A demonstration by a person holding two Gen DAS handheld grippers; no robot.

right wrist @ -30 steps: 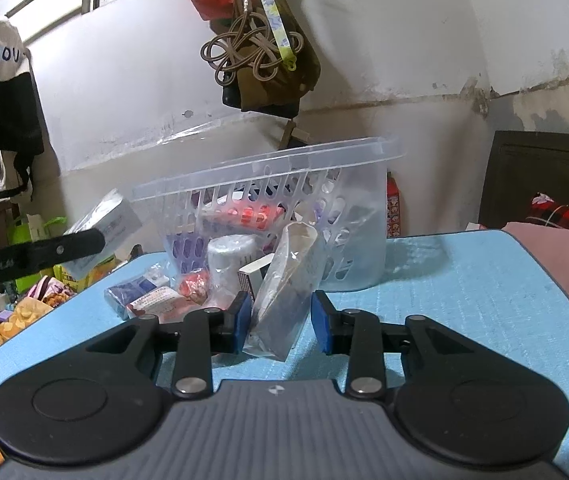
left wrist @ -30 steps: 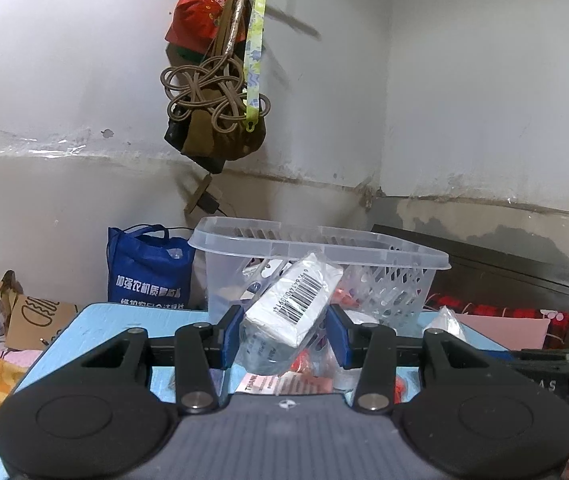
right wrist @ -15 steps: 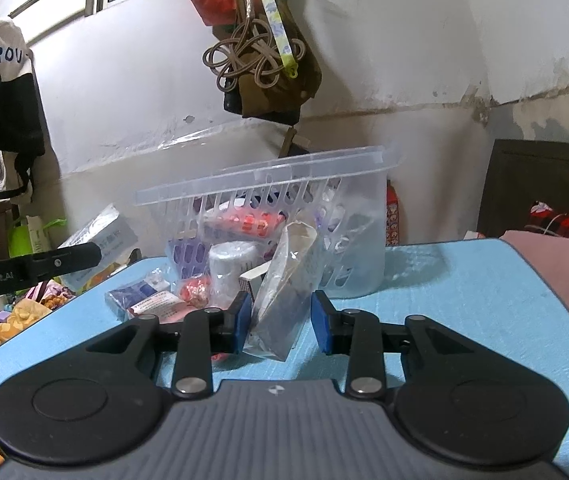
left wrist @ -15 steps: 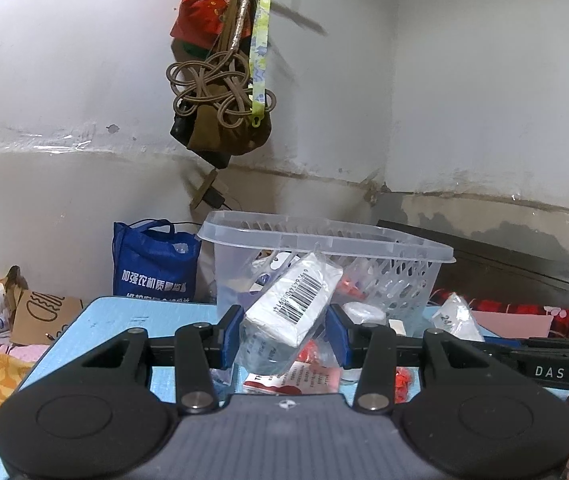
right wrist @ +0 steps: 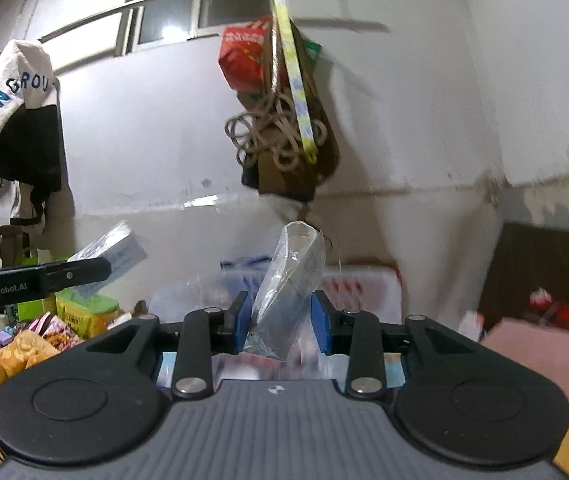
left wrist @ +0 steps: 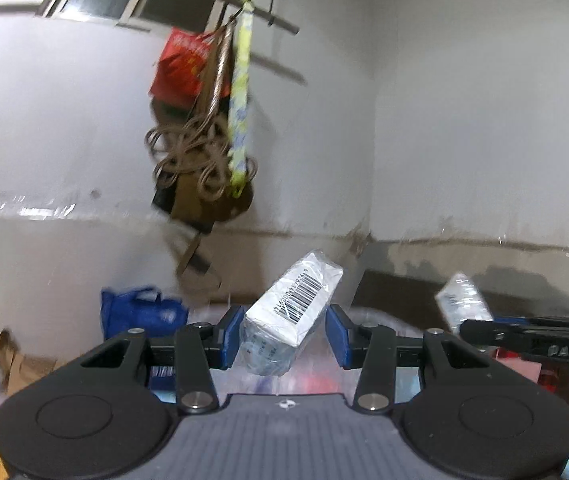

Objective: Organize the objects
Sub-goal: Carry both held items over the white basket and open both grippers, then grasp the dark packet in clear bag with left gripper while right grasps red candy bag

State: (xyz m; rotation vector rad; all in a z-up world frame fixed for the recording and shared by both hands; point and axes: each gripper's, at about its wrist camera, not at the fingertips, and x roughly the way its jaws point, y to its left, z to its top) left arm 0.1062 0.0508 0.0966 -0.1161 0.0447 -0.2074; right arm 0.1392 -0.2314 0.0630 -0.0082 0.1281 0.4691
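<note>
My left gripper (left wrist: 283, 338) is shut on a white wrapped packet with a barcode (left wrist: 296, 304), tilted up to the right. My right gripper (right wrist: 280, 326) is shut on a clear plastic-wrapped packet (right wrist: 290, 280) that stands nearly upright. Each view also catches the other gripper from the side: the right one with its packet (left wrist: 462, 300) at the right edge of the left wrist view, the left one with its packet (right wrist: 112, 256) at the left of the right wrist view. The clear plastic basket (right wrist: 192, 300) lies low behind the fingers, blurred and mostly hidden.
A bundle of bags and coiled rope (left wrist: 204, 148) hangs on the white wall ahead. A blue bag (left wrist: 140, 312) stands by the wall on the left. A jacket (right wrist: 16, 120) hangs at far left, snack packs (right wrist: 80, 312) below it. A dark headboard (right wrist: 548, 272) is at right.
Both grippers have risen with their packets still held. The basket and blue table have dropped almost out of sight, and the window now shows at the top.
</note>
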